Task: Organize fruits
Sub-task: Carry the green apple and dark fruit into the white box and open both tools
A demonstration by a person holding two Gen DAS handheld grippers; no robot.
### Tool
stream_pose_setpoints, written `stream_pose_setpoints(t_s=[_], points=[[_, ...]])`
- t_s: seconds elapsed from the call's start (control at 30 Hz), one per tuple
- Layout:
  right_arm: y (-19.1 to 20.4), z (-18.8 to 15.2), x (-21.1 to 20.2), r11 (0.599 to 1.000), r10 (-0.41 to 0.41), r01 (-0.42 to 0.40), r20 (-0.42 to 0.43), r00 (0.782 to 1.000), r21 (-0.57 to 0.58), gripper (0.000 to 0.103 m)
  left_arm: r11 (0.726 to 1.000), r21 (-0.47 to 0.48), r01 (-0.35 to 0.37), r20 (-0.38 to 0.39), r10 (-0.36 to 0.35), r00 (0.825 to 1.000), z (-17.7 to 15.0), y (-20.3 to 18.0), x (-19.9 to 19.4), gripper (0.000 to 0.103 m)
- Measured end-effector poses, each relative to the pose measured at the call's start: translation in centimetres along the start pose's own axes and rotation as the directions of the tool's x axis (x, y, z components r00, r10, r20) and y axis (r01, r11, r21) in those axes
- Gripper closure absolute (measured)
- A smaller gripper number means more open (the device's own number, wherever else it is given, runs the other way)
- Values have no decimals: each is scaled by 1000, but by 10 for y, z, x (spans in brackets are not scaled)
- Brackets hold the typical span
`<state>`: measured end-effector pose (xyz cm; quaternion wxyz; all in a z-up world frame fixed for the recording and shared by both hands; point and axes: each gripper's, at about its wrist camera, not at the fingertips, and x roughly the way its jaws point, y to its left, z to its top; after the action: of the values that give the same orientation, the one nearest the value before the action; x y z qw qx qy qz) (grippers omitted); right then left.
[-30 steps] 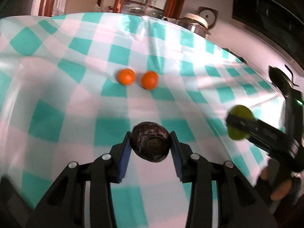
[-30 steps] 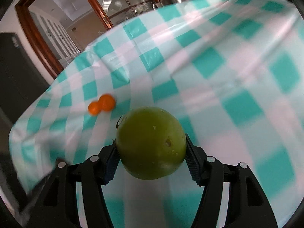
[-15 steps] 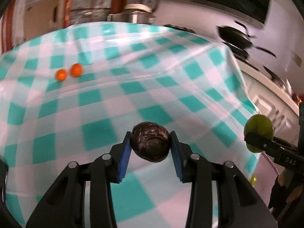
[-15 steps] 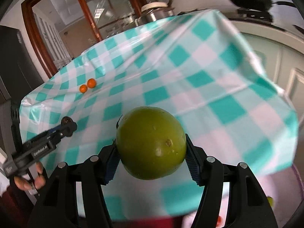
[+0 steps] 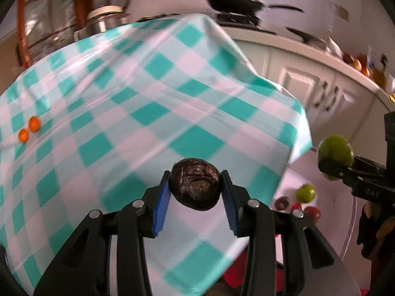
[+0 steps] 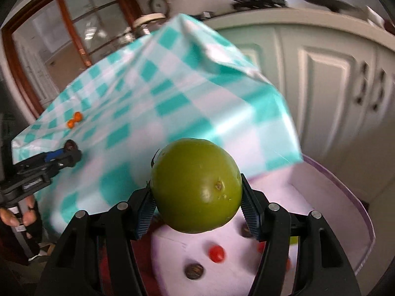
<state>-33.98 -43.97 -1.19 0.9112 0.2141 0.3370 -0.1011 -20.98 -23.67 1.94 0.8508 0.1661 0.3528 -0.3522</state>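
My left gripper [image 5: 195, 175] is shut on a dark purple-brown round fruit [image 5: 195, 190], held above the checked tablecloth [image 5: 148, 113] near its right corner. My right gripper [image 6: 196, 197] is shut on a big green fruit [image 6: 195, 180], just past that corner and over a clear bin [image 6: 345, 197]. The left wrist view shows the green fruit [image 5: 334, 148] at far right. The right wrist view shows the left gripper [image 6: 66, 154] with its dark fruit [image 6: 70, 145] at left. Two small oranges [image 5: 34, 123] lie together far back on the cloth.
The bin below the table corner holds several fruits: a green one [image 5: 305, 193], dark ones [image 6: 195, 271] and small red ones [image 6: 216, 253]. White cabinet doors [image 6: 325, 93] stand behind it. Pans [image 5: 237, 1] and a pot [image 5: 106, 19] sit beyond the table.
Both grippers have swung right across the table with their fruits still gripped. The oranges have slid off to the far left and the bin with fruit has come into view.
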Motion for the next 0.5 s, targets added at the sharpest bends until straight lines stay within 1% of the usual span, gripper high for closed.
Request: stream_pose_setpoints(t_s=[0.17,0.3,0.43,0.5], points=[[-35,-13,7,996,-79,82,-61,995,46,42,993,109,45,-28,-42,999,1,-44,7,63],[-56,-21,18,990,-110,120,-122,986,75,42,974,203,103,-57,-93,994,-3,-83,9,63],[-67,-24,37,987,-128,143,-186,974,70,42,930,312,194,-113,-167,979,-13,-126,16,63],[-69,-24,51,987,-144,156,-228,963,35,42,895,372,247,-145,-207,968,-22,-148,20,63]])
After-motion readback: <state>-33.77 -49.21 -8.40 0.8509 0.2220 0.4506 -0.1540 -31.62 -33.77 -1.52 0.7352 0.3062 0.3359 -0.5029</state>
